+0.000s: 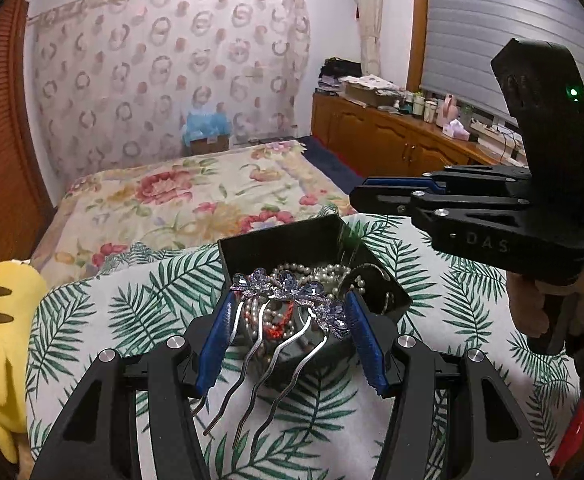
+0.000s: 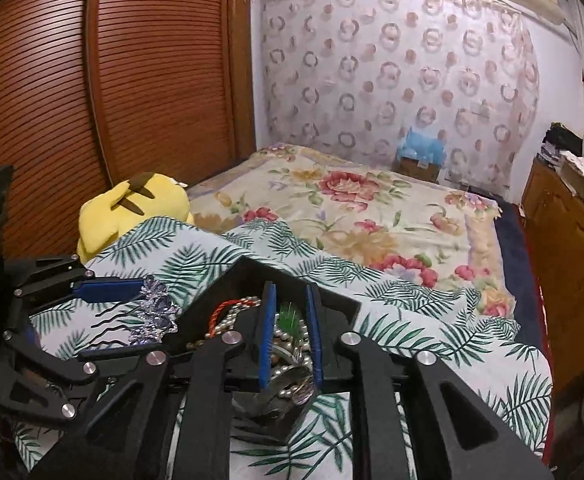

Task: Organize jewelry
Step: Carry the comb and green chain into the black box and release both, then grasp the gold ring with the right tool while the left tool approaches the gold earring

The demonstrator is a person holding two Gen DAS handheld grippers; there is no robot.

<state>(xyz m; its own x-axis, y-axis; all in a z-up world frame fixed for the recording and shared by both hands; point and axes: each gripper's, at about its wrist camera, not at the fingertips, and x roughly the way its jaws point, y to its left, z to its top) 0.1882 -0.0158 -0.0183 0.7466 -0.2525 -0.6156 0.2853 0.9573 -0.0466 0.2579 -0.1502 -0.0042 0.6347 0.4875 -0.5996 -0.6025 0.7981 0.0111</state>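
- A yellow plush toy (image 1: 0, 320) is seen at nine o'clock, on the bed beside the palm-leaf printed cover (image 1: 132, 304).
- A silver hair comb with purple crystal butterflies (image 1: 288, 292) is gripped at both ends by the blue fingers (image 1: 220, 332) of the left gripper (image 1: 290, 320), held just above the near edge of the black open jewelry box (image 1: 276, 248).
- White pearl strands (image 1: 324, 272) and a red cord (image 1: 280, 326) are seen lying inside the box.
- The right gripper (image 2: 291, 332) is held over the box at three o'clock, its fingers (image 2: 268, 332) narrowly parted and empty.
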